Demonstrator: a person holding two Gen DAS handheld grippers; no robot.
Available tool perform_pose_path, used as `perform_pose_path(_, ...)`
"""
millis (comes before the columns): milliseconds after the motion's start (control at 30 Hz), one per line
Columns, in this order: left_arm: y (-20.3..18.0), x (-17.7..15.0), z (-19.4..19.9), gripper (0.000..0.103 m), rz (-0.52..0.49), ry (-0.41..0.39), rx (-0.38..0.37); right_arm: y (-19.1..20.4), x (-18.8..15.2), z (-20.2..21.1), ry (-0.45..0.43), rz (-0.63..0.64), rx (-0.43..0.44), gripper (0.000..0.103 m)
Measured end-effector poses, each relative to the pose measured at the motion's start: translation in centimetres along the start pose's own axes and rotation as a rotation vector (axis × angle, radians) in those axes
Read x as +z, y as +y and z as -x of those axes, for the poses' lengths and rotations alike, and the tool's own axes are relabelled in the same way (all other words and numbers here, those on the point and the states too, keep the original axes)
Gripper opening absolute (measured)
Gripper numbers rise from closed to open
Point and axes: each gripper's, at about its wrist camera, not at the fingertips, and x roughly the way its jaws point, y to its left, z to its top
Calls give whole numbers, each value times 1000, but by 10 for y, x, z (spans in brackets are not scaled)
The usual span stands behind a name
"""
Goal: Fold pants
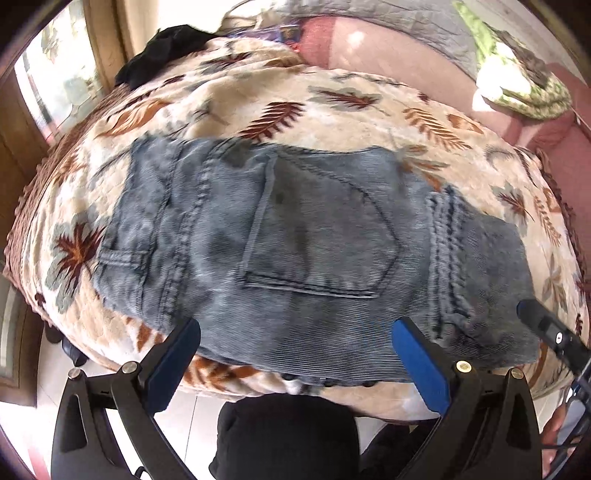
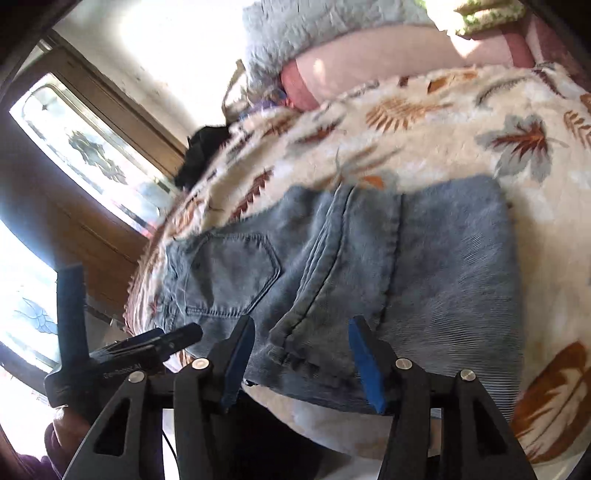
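Observation:
Grey-blue denim pants [image 1: 295, 251] lie folded into a compact stack on a leaf-patterned blanket [image 1: 258, 96], back pocket facing up. They also show in the right wrist view [image 2: 369, 266]. My left gripper [image 1: 295, 328] is open, its blue-padded fingers spread wide above the stack's near edge, holding nothing. My right gripper [image 2: 301, 332] is open too, above the near edge of the pants, and empty. The right gripper's finger [image 1: 546, 325] shows at the right edge of the left wrist view. The left gripper [image 2: 110, 350] shows at the left of the right wrist view.
The blanket [image 2: 443, 129] covers a bed. A black garment [image 1: 166, 51] lies at the far left corner. A pink pillow [image 1: 388, 44], a grey quilt [image 2: 295, 33] and a green patterned cloth [image 1: 524, 85] sit at the far side. A wooden-framed window [image 2: 92, 155] is at the left.

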Motion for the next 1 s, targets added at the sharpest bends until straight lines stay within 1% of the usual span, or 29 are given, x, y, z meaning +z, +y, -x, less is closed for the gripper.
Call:
perform_pose_path(33, -10, 0, 1, 103, -25, -9, -2, -7, -1, 7, -24, -9, -16, 57)
perform_pose_path(67, -19, 1, 1, 103, -47, -15, -4, -16, -1, 10, -27, -28, -34, 57)
perform_pose_path(167, -51, 3, -4, 103, -123, -44, 1, -51, -9, 1, 39, -147, -73, 54)
perform_pose_path(200, -63, 3, -10, 103, -155, -50, 20, -62, -13, -5, 69, -182, -72, 49)
perform_pose_path(233, -73, 3, -16, 103, -185, -48, 41, -68, -19, -8, 73, -194, -65, 45)
perform_pose_path(267, -82, 3, -23, 103, -214, -42, 58, -69, -20, -5, 46, -183, -64, 44)
perform_pose_path(300, -89, 2, -32, 103, -243, -32, 94, -67, -21, -3, 44, -168, -63, 44)
perform_pose_path(333, -93, 0, -41, 103, -262, -19, 152, -65, -21, -2, 46, -157, -65, 44)
perform_pose_path(367, -94, -1, -46, 103, -263, -11, 166, -65, -20, 1, 40, -152, -56, 44)
perform_pose_path(400, -91, -3, -47, 103, -249, -13, 152, -64, -20, 4, 28, -151, -39, 44)
perform_pose_path(433, -85, -4, -46, 103, -230, -13, 135, -66, -21, 7, 18, -151, -25, 44)
perform_pose_path(500, -78, -4, -44, 103, -209, 13, 123, -74, -28, 8, 17, -157, -14, 44)
perform_pose_path(567, -69, -6, -37, 103, -202, 16, 134, -73, -31, 5, 1, -160, -7, 44)
perform_pose_path(700, -29, -18, -11, 103, -138, -45, 122, -57, -24, 8, -11, -120, -29, 44)
perform_pose_path(800, 17, -31, 8, 103, -46, -84, 138, -36, -15, 7, -36, -63, -21, 44)
perform_pose_path(867, 49, -41, 19, 103, 24, -103, 159, -23, -8, 1, -33, -31, -14, 44)
perform_pose_path(1000, 119, -61, 30, 103, 221, -119, 177, -4, -4, -29, 3, 23, -27, 44)
